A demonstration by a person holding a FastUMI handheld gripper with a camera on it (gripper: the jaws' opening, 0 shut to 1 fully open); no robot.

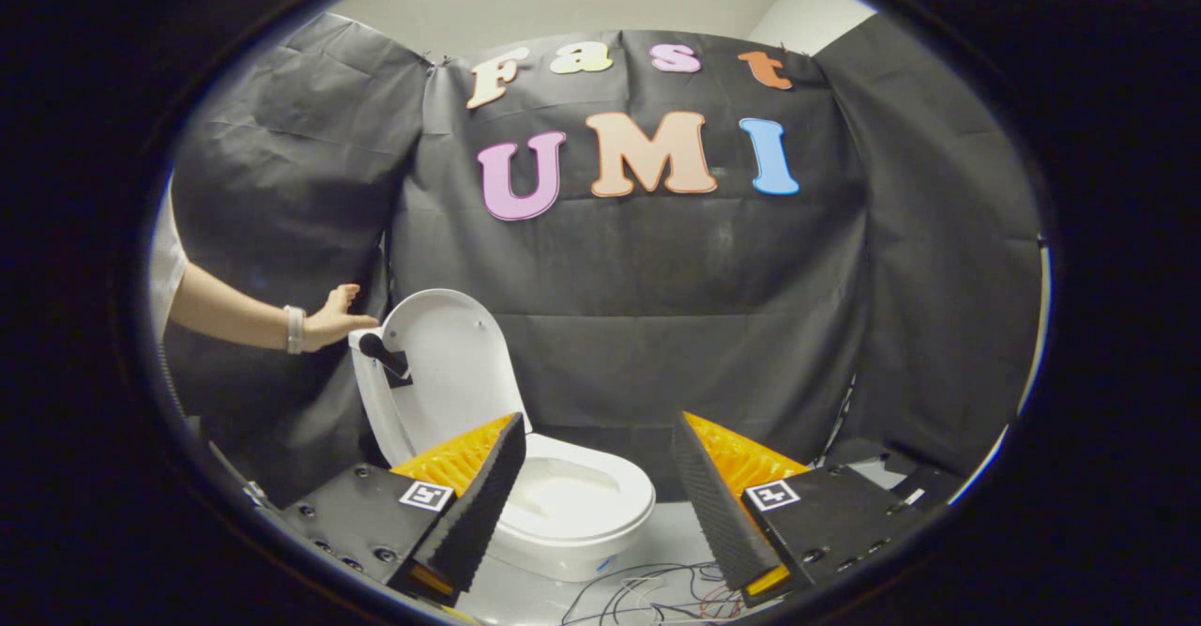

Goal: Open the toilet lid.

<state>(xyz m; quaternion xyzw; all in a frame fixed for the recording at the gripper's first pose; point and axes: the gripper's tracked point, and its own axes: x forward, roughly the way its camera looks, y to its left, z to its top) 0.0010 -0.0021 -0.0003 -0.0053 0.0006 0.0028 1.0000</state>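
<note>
Gripper [598, 462]: one, its two fingers spread wide with nothing between them; the fingertips point to 12 o'clock, toward the booth wall.
Fingers: two, the left one [483, 495] crossing in front of the toilet's near left side, the right one [708, 504] standing off to the right of the bowl, apart from it.
Markers: two square black-and-white tags, one on each finger's block [427, 496].
Toilet [572, 513]: one, white, just ahead of the fingers at about 11 o'clock from the gap between them; it sits on a pale floor [671, 537].
Toilet lid [450, 363]: one, white, raised and standing nearly upright behind the bowl, leaning a little toward 11 o'clock. Its inner face is turned toward the gripper.
Seat [600, 490]: one, lying flat on the bowl rim, beyond and between the fingers.
Dark piece [383, 354]: one small black fitting on the lid's left edge; what it is cannot be told.
Hand [333, 318]: one, a person's, reaching in from 9 o'clock, fingers at the lid's upper left edge.
Wristband [295, 329]: one, pale, on that arm.
Wires [647, 593]: a loose tangle on the floor at 6 o'clock from the bowl, between the finger bases; count not clear.
Booth wall [657, 288]: black cloth behind the toilet.
</note>
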